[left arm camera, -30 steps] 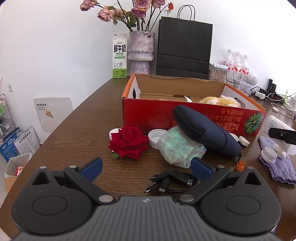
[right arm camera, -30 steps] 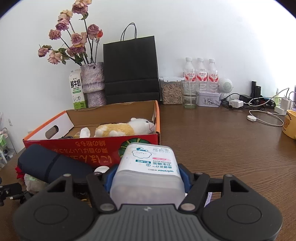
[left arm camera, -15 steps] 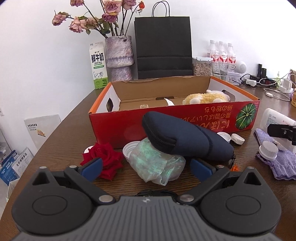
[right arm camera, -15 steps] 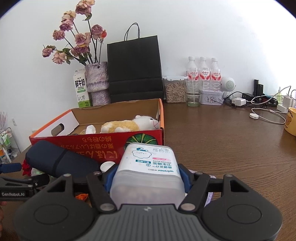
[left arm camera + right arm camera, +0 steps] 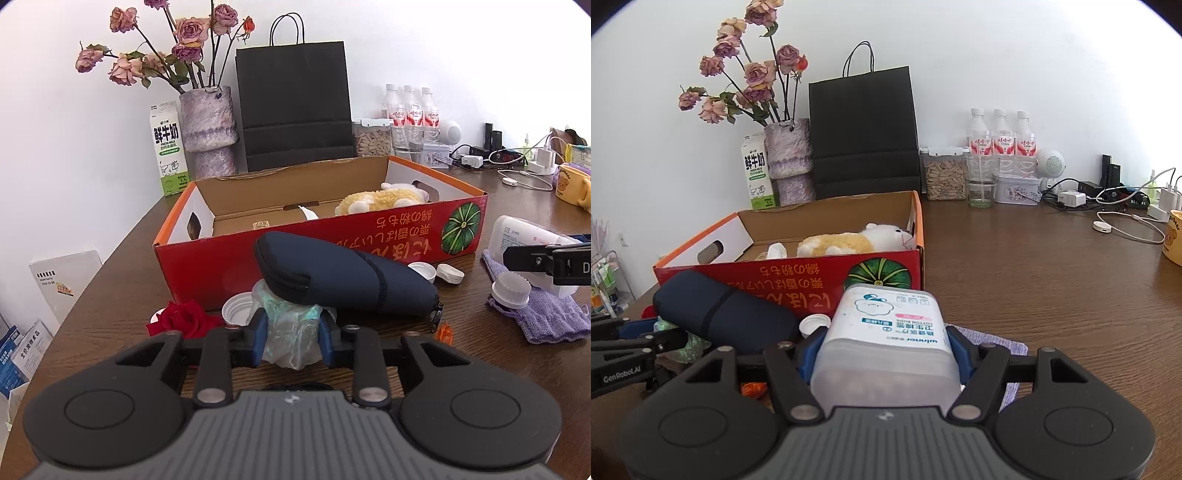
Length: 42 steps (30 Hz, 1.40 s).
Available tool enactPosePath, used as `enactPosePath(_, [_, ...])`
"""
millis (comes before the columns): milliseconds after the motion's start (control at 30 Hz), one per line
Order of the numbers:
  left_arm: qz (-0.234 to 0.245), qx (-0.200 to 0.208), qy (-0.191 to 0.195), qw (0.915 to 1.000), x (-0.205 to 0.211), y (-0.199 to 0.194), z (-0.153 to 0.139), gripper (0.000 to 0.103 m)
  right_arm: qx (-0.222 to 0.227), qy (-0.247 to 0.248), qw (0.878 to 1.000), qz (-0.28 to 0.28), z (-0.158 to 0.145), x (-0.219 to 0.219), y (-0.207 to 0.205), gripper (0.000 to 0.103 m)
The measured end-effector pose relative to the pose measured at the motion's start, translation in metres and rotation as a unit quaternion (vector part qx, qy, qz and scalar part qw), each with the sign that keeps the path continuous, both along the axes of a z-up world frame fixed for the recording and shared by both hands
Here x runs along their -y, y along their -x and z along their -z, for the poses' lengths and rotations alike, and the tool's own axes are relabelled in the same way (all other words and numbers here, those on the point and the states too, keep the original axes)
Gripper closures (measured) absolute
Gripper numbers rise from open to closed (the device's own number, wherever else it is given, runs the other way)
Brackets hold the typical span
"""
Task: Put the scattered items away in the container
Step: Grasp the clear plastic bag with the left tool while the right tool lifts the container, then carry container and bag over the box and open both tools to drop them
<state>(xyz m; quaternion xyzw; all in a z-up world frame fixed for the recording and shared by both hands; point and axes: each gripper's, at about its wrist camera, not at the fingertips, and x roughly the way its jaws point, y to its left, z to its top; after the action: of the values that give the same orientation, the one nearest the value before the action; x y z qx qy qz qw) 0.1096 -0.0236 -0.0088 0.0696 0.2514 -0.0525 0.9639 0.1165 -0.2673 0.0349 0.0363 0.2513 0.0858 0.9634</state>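
1. Left gripper (image 5: 291, 341): jaws closing on a crumpled clear plastic bag (image 5: 290, 334); both blue pads press into its sides. The bag sits on the table (image 5: 480, 369), partly under the near end of the dark pouch (image 5: 343, 277).
2. Right gripper (image 5: 882, 354): fingers pinching a white cotton-bud box (image 5: 886, 332) on both sides, label facing up. The box is held above a lilac cloth (image 5: 1004, 343), just in front of the red box's corner.
3. Red box (image 5: 221, 266): open cardboard tray with a pumpkin print, standing mid-table. Inside: a yellow and white plush toy (image 5: 384, 199) at the right end and a small white item beside it, too small to tell.
4. Pouch lies along the box's front wall, leaning on it, zip end to the right.
5. Red rose (image 5: 183, 321) on the table left of the bag, near the box front. A white cap (image 5: 236, 312) sits between rose and bag.
6. Two more white caps (image 5: 436, 271) by the pouch's right end; a small orange scrap (image 5: 443, 330) near the zip pull.
7. In the left view the right gripper shows at the right edge, over the lilac cloth, with a round white lid (image 5: 511, 291) on it.
8. Back of table: vase of faded roses (image 5: 208, 125), milk carton (image 5: 168, 147), black paper bag (image 5: 295, 107), three bottles (image 5: 410, 109), chargers and cables.
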Motion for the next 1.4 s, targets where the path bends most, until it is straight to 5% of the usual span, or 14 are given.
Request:
enactPosePath(467, [0.056, 0.029, 0.008, 0.9980, 0.000, 0.041, -0.020, 0.084, 0.000, 0.001, 1.000, -0.006, -0.002, -0.004, 0.007, 0.037])
enactPosePath(800, [0.044, 0.073, 0.024, 0.9961, -0.014, 0.062, -0.047, 0.089, 0.021, 0.002, 0.999, -0.025, -0.018, -0.013, 0.024, 0.037])
enactPosePath(1400, [0.023, 0.073, 0.041, 0.9963, -0.023, 0.062, -0.048, 0.090, 0.033, 0.007, 0.998, -0.059, -0.027, -0.030, 0.047, 0.037])
